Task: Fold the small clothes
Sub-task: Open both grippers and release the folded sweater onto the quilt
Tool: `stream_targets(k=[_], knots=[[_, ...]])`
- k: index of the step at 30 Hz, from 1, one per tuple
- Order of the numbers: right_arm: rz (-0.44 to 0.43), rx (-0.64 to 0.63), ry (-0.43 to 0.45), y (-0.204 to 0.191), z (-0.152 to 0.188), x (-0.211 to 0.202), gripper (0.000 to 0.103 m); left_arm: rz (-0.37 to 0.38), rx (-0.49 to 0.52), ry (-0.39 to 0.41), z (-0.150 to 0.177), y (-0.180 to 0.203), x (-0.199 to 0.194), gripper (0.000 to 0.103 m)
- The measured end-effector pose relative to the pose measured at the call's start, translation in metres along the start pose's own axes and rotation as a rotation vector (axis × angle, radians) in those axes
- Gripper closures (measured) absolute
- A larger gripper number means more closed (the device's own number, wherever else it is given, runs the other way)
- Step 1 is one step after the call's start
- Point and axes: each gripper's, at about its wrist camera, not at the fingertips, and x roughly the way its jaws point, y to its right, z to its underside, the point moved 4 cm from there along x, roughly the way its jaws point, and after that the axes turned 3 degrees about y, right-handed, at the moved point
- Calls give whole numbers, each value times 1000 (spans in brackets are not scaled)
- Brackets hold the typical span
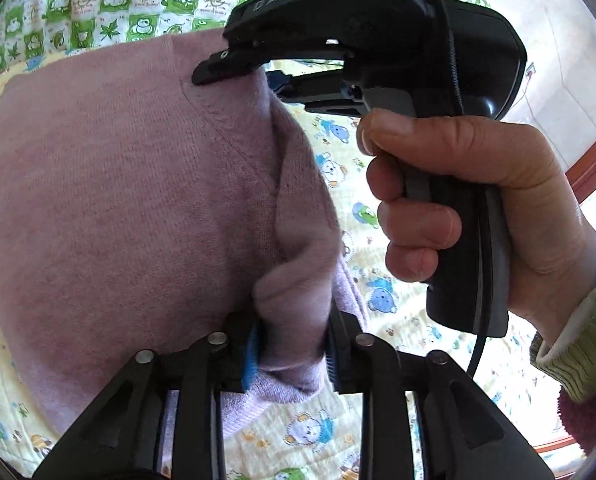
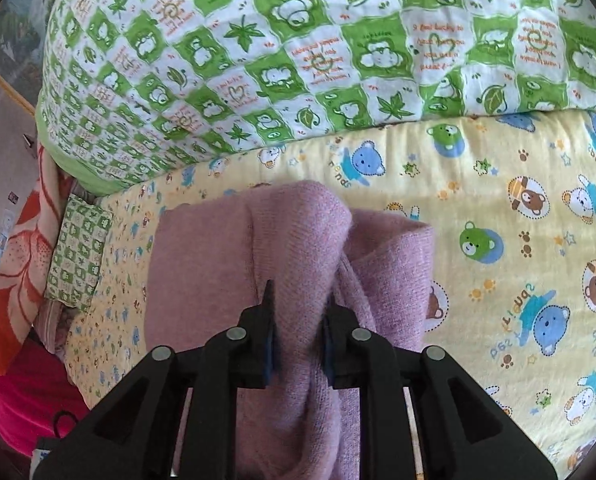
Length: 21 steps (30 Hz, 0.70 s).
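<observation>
Both grippers clamped on a pink knit garment, mid-fold on the bed.

Nearest, left gripper [image 1: 291, 354] pinched narrow on a bunched fold of the pink knit garment [image 1: 117, 200]; right gripper [image 2: 298, 344] likewise closed on a thick gathered ridge of it. Spread beyond over the yellow bear-print sheet [image 2: 498, 208], well short of the green checked quilt [image 2: 298, 48] along the far edge. Soft, light, limp and stretchy by the look: likely to sag and bunch, unlikely to slip from the pads. Best taken at hems or corners, not mid-panel.
</observation>
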Motion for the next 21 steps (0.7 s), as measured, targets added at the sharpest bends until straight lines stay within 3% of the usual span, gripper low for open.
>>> stream_targets(k=[2, 7, 11, 17, 21], knots=[[-1, 5, 12, 2, 1, -6, 78, 23, 5, 0, 3, 5, -3, 58], [42, -18, 60, 4, 7, -39, 75, 66, 14, -5, 16, 9, -28, 53], [50, -33, 102, -4, 19, -67, 70, 72, -31, 7, 24, -9, -55, 46], [-16, -52, 142, -35, 55, -96, 57, 6, -129, 41, 35, -61, -92, 42], [-21, -59, 68, -46, 86, -90, 57, -74, -207, 63, 36, -103, -108, 39]])
